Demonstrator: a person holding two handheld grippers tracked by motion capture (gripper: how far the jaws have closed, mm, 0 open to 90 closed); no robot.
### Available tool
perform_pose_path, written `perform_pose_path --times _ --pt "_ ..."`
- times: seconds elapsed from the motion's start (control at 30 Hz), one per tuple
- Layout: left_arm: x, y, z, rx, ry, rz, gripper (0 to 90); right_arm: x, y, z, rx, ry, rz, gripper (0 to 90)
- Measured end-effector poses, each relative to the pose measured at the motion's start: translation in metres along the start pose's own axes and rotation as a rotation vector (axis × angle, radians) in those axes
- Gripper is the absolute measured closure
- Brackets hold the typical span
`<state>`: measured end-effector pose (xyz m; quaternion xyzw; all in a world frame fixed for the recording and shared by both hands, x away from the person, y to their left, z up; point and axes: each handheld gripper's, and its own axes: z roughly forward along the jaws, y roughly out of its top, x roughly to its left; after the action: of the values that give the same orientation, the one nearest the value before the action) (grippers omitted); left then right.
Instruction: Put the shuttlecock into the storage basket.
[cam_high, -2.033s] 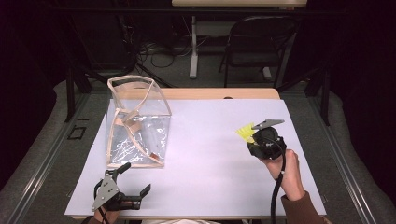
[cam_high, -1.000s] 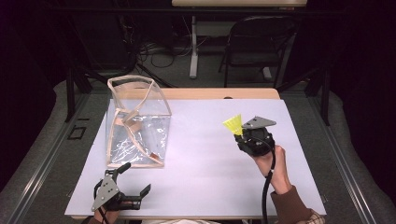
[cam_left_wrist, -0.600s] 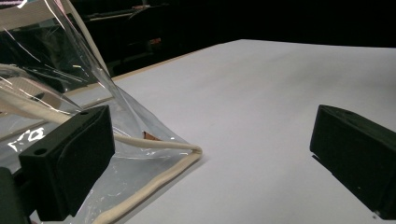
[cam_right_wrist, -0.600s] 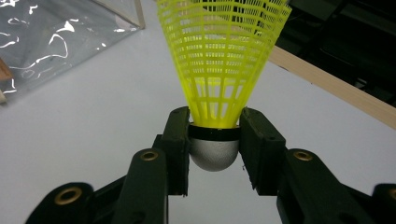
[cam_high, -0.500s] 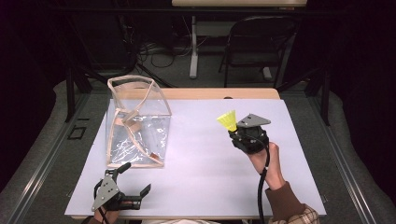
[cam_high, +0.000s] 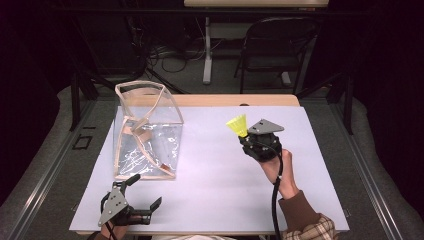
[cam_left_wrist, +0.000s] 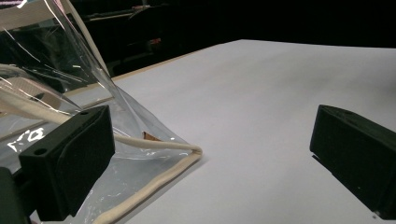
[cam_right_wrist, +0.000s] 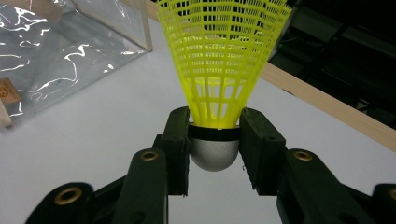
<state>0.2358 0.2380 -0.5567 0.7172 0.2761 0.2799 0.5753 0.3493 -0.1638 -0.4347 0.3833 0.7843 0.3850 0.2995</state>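
At the table's near edge the left gripper (cam_high: 134, 204) rests low on the white sheet (cam_high: 215, 195), its jaws spread wide with nothing between them, pointing toward the near corner of the clear plastic bag (cam_high: 145, 135); in the left gripper view the bag's cream-trimmed corner (cam_left_wrist: 187, 151) lies just beside one jaw, apart from it; farther out, right of centre, the right gripper (cam_high: 245, 136) is held above the sheet in a person's hand (cam_high: 277, 167), its jaws clamped on the grey rounded base of a yellow shuttlecock (cam_right_wrist: 219, 70), whose mesh skirt stands upward and away; the bag stands open-topped at the far left, well apart from the shuttlecock; beyond the table, a folding chair (cam_high: 272, 45) sits in the dark
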Motion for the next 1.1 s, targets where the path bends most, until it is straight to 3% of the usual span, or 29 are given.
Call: perform_pose_path --times 0.23,1.1 --pt "0.0 0.0 0.0 0.0 -0.001 0.002 0.0 0.004 0.007 0.006 -0.038 0.013 -0.008 64.5" --pt "0.0 0.0 0.0 0.001 -0.002 -0.001 0.0 0.013 0.023 0.025 -0.1 0.029 -0.029 64.6"
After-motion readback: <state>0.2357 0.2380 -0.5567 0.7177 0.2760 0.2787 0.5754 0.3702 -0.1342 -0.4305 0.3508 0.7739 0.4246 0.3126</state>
